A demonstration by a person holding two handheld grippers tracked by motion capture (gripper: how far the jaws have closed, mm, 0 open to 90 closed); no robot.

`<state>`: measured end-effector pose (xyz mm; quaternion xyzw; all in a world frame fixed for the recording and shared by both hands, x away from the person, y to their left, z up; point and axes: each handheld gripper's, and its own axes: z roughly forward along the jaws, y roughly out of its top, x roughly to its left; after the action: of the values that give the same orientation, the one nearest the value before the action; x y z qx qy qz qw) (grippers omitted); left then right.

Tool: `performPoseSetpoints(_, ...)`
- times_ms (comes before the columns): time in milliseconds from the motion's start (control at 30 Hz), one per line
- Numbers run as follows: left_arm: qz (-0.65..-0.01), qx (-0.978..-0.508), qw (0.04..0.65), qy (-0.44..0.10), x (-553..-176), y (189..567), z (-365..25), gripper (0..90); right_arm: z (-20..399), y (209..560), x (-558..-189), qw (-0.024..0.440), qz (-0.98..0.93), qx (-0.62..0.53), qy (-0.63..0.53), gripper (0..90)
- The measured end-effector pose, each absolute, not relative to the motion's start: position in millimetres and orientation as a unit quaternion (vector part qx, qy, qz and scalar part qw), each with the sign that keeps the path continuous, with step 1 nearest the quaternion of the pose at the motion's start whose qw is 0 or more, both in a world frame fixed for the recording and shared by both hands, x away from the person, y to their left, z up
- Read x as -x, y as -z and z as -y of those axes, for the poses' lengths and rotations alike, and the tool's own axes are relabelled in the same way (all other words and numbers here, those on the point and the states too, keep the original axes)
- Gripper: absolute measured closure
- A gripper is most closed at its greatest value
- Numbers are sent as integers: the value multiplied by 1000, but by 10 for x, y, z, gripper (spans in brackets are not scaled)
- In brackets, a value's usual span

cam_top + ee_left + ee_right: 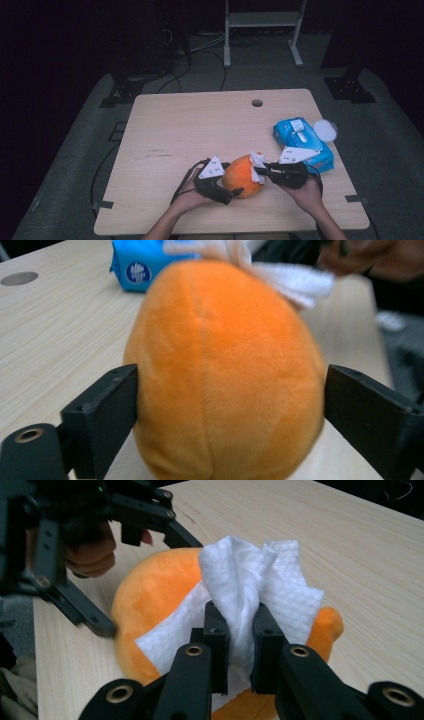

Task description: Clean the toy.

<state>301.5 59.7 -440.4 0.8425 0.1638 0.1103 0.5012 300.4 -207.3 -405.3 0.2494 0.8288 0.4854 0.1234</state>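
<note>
An orange plush toy (pixel 240 176) lies near the front edge of the wooden table (pixel 190 125). My left gripper (pixel 233 177) reaches in from the left and straddles it. In the left gripper view the toy (pixel 225 375) spans the gap of that gripper (pixel 230 405), with both pads against its sides. My right gripper (pixel 240 630) is shut on a crumpled white wipe (pixel 250 575), which rests on top of the toy (pixel 150 595). From above, the wipe (pixel 257 162) sits on the toy's right end at the right gripper's (pixel 260 170) tips.
A blue pack of wipes (pixel 302 142) lies right of the toy, behind the right hand, with a round white lid (pixel 325 130) beside it. A cable hole (pixel 257 103) is near the table's far edge. A white frame stands on the floor beyond.
</note>
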Motion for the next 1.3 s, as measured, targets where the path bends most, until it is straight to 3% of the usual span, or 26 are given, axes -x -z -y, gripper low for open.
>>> performPoseSetpoints(100, -173, -840, 501, -115, -3022, 4377, -626, 215, 1991, 4036, -2948, 135, -833, -241, -479, 803)
performPoseSetpoints(200, -183, -833, 511, -107, -3042, 4361, -648, 245, 1894, 3968, -2866, 128, -835, -215, -491, 802)
performPoseSetpoints(367, -187, -833, 511, -103, -3067, 4383, -693, 251, 1674, 3965, -2761, 139, -855, -178, -466, 802)
performPoseSetpoints(567, -198, -829, 515, -87, -3102, 4406, -706, 174, 2013, 3995, -2928, 165, -839, -239, -459, 802)
performPoseSetpoints(667, -190, -831, 513, -100, -3074, 4392, -651, 211, 2056, 4004, -2939, 157, -834, -252, -465, 802)
performPoseSetpoints(867, -139, -849, 492, -134, -2968, 4370, -586, 252, 1724, 3928, -2762, 147, -848, -191, -471, 802)
performPoseSetpoints(1133, -133, -845, 498, -140, -2942, 4351, -543, 254, 1970, 3902, -2851, 174, -837, -229, -464, 802)
performPoseSetpoints(1300, -114, -850, 492, -148, -2901, 4352, -482, 253, 1707, 3881, -2726, 153, -850, -188, -469, 801)
